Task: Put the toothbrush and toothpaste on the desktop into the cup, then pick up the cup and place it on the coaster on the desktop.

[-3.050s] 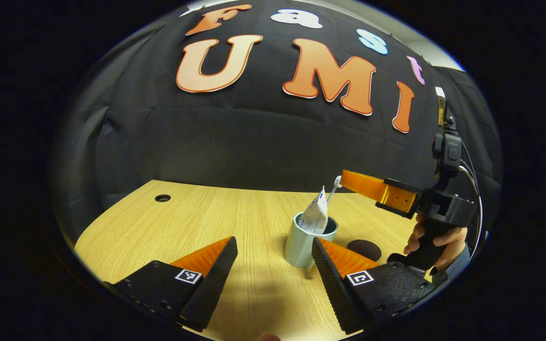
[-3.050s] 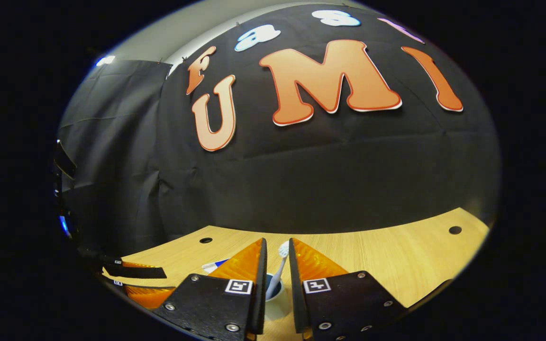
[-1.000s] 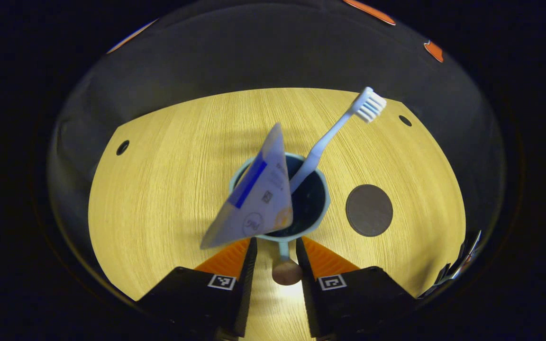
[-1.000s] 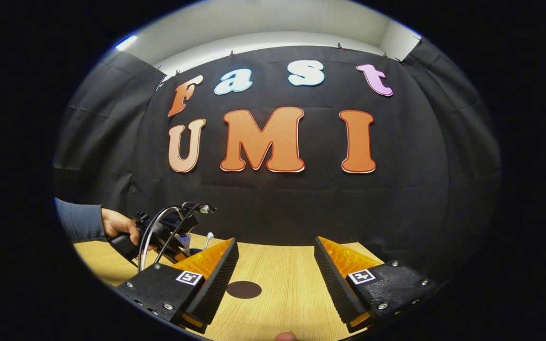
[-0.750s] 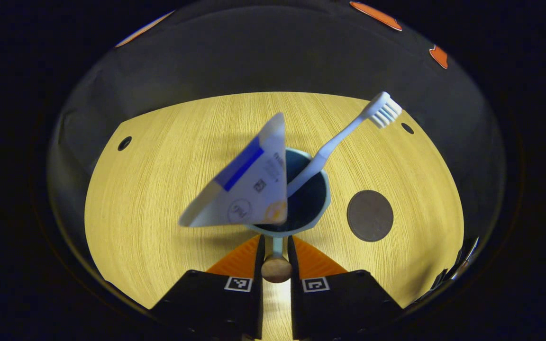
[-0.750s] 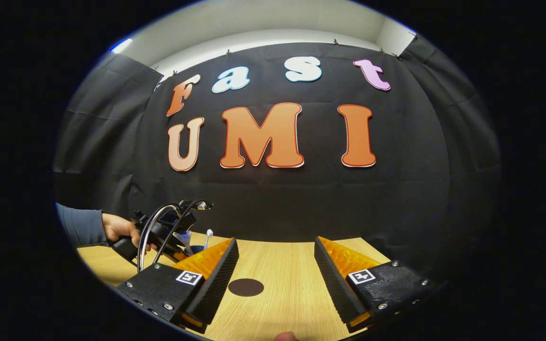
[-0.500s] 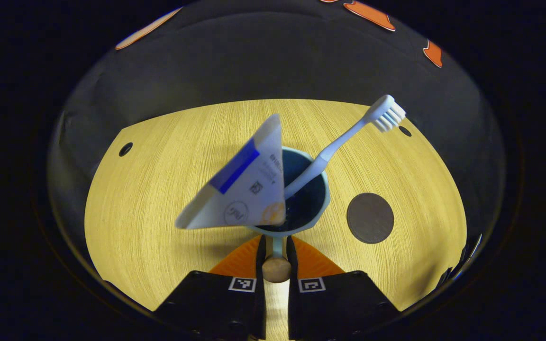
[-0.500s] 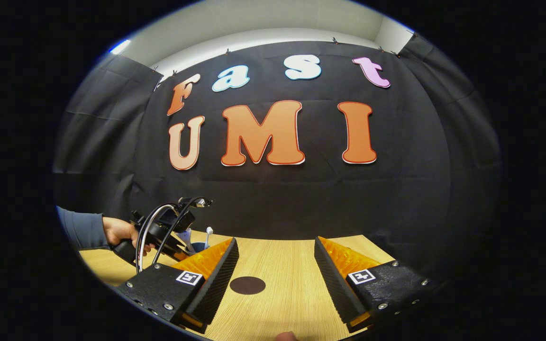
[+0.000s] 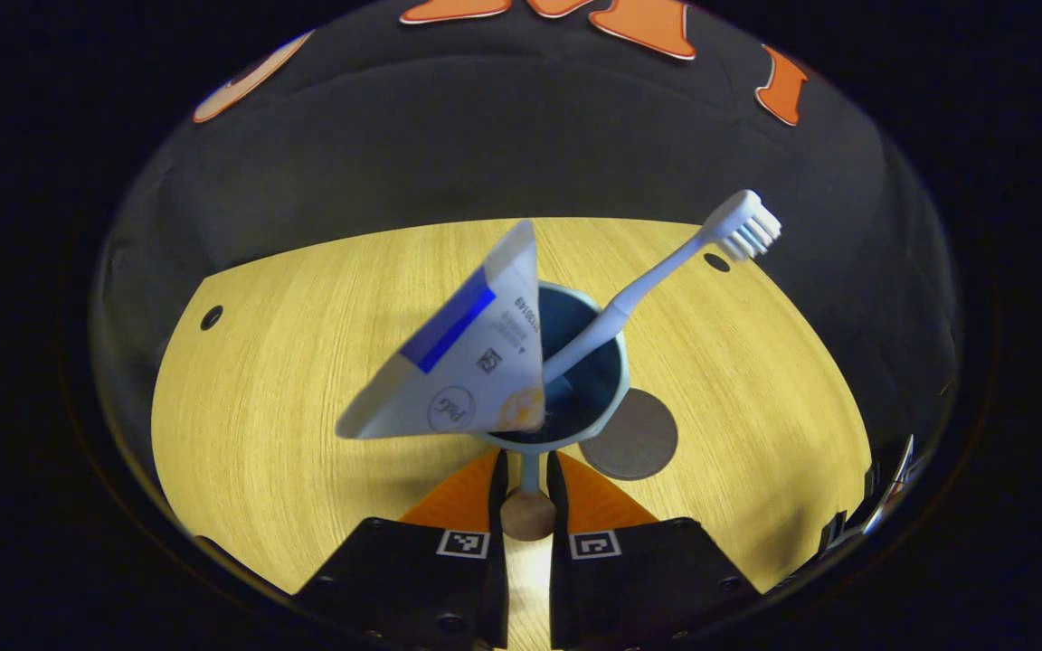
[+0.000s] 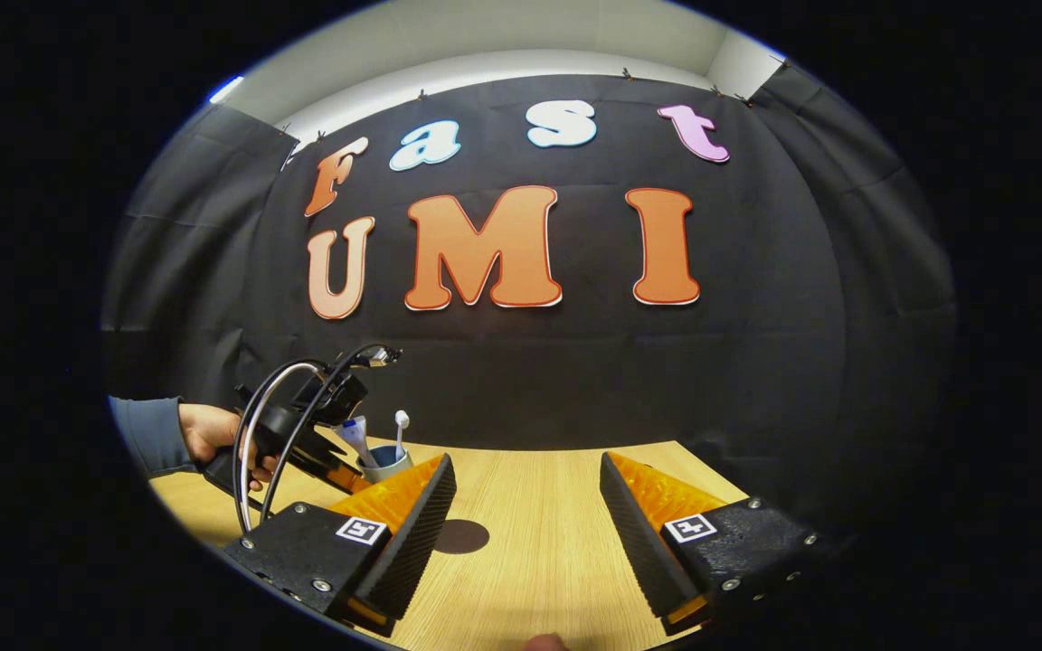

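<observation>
In the left gripper view, the light wood-grain desktop [image 9: 286, 380] spreads wide to the left and far side of the pale blue-grey cup [image 9: 611, 398], bare except for 2 small dark round holes, 1 near the far left edge [image 9: 211, 317] and 1 at the far right [image 9: 716, 262]. The flat dark brown round coaster [image 9: 639, 443] lies just right of the cup, its left part hidden behind the cup's rim. The desktop's curved far edge meets the black cloth wall [image 9: 521, 154]. The cup is seen from above, with a dark inside; the white toothpaste tube with a blue stripe [image 9: 467, 362] leans out of it to the left, and the white and pale blue toothbrush [image 9: 657, 280] leans out to the far right, bristles up. The left gripper [image 9: 528, 506], with orange fingers on black bodies, is closed narrowly on the cup's thin handle with a round wooden knob [image 9: 528, 514]; both fingers press against it. In the right gripper view, the right gripper [image 10: 528, 511] stands wide apart with nothing between its fingers, over bare desktop; the coaster shows just beside its left finger, and to the far left a hand [image 10: 213, 434] in a grey-blue sleeve [image 10: 146, 434] holds the other gripper at the cup, which appears raised above the desktop.
</observation>
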`<state>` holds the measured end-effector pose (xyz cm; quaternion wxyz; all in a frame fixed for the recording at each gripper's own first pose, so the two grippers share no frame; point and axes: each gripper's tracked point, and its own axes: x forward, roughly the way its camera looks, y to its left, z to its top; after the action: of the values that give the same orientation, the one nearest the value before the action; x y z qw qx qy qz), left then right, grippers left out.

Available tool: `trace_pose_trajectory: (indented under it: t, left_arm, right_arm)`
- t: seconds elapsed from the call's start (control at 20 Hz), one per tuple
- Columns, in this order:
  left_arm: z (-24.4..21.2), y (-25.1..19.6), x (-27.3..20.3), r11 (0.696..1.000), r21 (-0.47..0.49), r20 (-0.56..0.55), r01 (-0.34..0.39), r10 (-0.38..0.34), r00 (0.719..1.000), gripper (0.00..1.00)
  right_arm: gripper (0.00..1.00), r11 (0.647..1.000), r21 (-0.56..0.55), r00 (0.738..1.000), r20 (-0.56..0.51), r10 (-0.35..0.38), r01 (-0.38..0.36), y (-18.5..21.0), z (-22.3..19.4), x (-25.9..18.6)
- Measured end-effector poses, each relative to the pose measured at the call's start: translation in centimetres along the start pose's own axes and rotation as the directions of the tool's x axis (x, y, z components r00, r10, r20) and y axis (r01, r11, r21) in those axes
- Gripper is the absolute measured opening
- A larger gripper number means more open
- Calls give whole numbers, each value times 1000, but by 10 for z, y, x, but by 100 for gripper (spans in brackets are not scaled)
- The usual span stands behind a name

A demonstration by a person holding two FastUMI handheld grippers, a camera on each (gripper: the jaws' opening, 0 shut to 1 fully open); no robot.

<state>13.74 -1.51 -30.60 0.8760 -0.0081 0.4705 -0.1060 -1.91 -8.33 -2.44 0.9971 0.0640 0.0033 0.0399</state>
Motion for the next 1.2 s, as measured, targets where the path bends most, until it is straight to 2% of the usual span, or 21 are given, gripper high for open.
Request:
trace_pose_trajectory:
  t: [0.2, 0.4, 0.6, 0.7, 0.85, 0.95, 1.05, 1.15, 1.2]
  left_arm:
    - [4, 3, 2, 998, 42, -15, 49, -49, 999, 18]
    - [6, 4, 2, 995, 67, -46, 71, -68, 997, 18]
    - [7, 8, -3, 996, 83, -69, 44, -38, 997, 18]
    - [24, 12, -11, 994, 103, -18, 21, -20, 1000, 28]
    - [44, 19, -29, 994, 112, 47, 13, -18, 999, 76]
    - [48, 29, -46, 994, 103, 137, -27, 13, 990, 90]
    - [54, 33, -59, 991, 105, 253, -77, 48, 966, 92]
    - [65, 50, -80, 982, 111, 367, -151, 101, 925, 99]
    - [69, 63, -93, 976, 119, 416, -184, 120, 902, 100]
  right_arm:
    - [96, 1000, -6, 999, -25, -22, 22, -13, -11, -5]
    - [96, 999, 2, 998, -45, -33, 33, -22, -19, -9]
    - [96, 999, 7, 997, -70, -43, 44, -28, -29, -10]
    - [96, 999, 6, 995, -87, -50, 51, -30, -33, -8]
    - [96, 999, 16, 994, -93, -50, 52, -25, -32, -5]
    - [96, 999, 13, 996, -79, -50, 51, -20, -27, -3]
    - [96, 999, -5, 998, -55, -42, 41, -8, -20, 1]
    - [96, 999, -22, 999, -35, -34, 33, 4, -14, 5]
    - [96, 1000, -18, 999, -26, -24, 24, 12, -12, 7]
